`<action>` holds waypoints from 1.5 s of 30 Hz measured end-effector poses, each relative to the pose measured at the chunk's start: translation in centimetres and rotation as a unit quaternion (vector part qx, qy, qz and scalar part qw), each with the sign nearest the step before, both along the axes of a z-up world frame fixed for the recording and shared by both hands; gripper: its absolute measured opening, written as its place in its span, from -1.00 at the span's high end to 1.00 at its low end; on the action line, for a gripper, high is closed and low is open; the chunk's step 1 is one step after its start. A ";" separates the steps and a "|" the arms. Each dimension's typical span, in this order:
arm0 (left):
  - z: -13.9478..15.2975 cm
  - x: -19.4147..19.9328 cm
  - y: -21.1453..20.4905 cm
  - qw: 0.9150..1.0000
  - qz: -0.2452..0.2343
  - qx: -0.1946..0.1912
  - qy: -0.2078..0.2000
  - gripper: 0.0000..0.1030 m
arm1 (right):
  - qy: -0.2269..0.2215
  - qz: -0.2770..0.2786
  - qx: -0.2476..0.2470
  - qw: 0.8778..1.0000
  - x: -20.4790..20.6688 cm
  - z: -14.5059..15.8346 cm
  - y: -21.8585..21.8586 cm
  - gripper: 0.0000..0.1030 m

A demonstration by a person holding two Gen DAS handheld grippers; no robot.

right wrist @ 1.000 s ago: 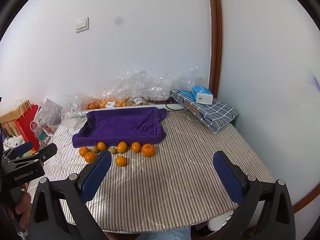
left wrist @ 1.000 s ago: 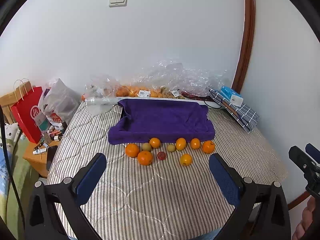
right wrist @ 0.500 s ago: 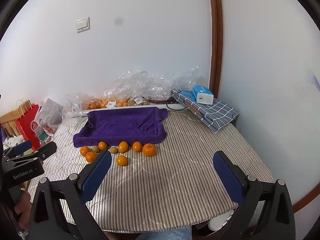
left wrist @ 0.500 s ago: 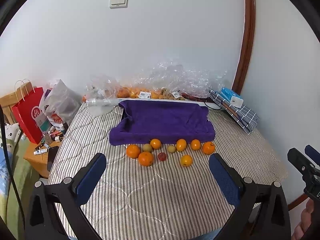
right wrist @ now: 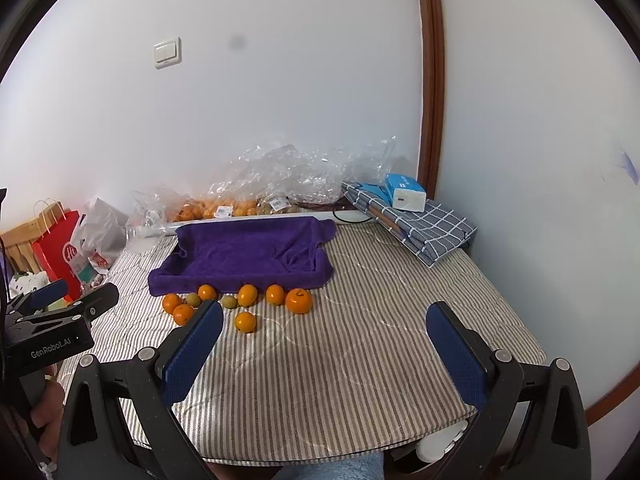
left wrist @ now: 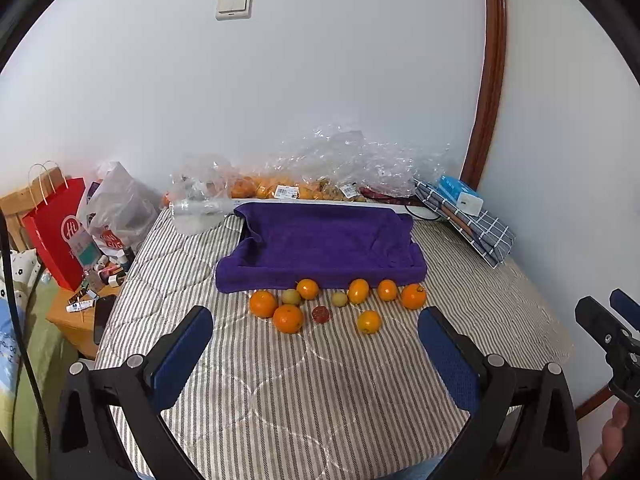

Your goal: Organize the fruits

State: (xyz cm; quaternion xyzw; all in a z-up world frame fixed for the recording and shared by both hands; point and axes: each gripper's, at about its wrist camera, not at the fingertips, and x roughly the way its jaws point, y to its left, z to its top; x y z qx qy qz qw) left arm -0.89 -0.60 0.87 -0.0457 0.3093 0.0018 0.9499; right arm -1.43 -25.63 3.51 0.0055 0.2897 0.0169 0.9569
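Note:
Several oranges (left wrist: pixel 287 318) (right wrist: pixel 298 301), two small green fruits (left wrist: pixel 291 297) and one small red fruit (left wrist: pixel 321 314) lie loose on the striped table (left wrist: pixel 320 392), in a row along the near edge of a purple towel-lined tray (left wrist: pixel 320 240) (right wrist: pixel 244 252). My left gripper (left wrist: pixel 316 356) is open and empty, held above the table in front of the fruit. My right gripper (right wrist: pixel 324 356) is open and empty, to the right of and behind the fruit. Each gripper shows at the edge of the other's view.
Clear plastic bags with more fruit (left wrist: pixel 280 190) lie along the wall behind the tray. A folded checked cloth with a blue-white box (left wrist: pixel 460 200) is at the back right. A red paper bag (left wrist: pixel 56 232) and a cluttered low stand (left wrist: pixel 80 312) are left of the table.
Both views have crept slightly forward, so the fruit and tray sit a little lower and nearer. Nothing has been grasped or moved.

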 end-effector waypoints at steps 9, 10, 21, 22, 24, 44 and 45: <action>-0.1 0.0 -0.2 1.000 0.000 0.002 0.001 -1.00 | -0.002 0.001 0.000 1.000 -0.1 0.0 0.1 -0.95; -0.1 0.0 -0.2 1.000 0.000 0.002 0.000 -1.00 | -0.002 0.002 0.000 1.000 -0.1 0.0 0.1 -0.95; 0.2 -0.1 -0.1 1.000 -0.001 0.001 -0.002 -1.00 | -0.002 0.004 -0.002 1.000 -0.1 0.0 0.4 -0.95; 0.2 0.0 -0.2 1.000 0.000 0.001 -0.002 -1.00 | -0.002 0.004 -0.002 1.000 -0.1 -0.1 0.4 -0.95; 0.3 0.0 -0.1 1.000 0.000 0.000 -0.001 -1.00 | 0.000 0.005 -0.001 1.000 -0.1 -0.1 0.5 -0.95; 0.6 0.0 0.4 1.000 0.002 -0.003 -0.005 -1.00 | 0.001 0.004 -0.005 1.000 0.1 -0.3 0.9 -0.95; 0.5 0.0 0.4 1.000 0.002 -0.004 -0.004 -1.00 | 0.002 0.004 -0.006 1.000 0.1 -0.4 0.8 -0.95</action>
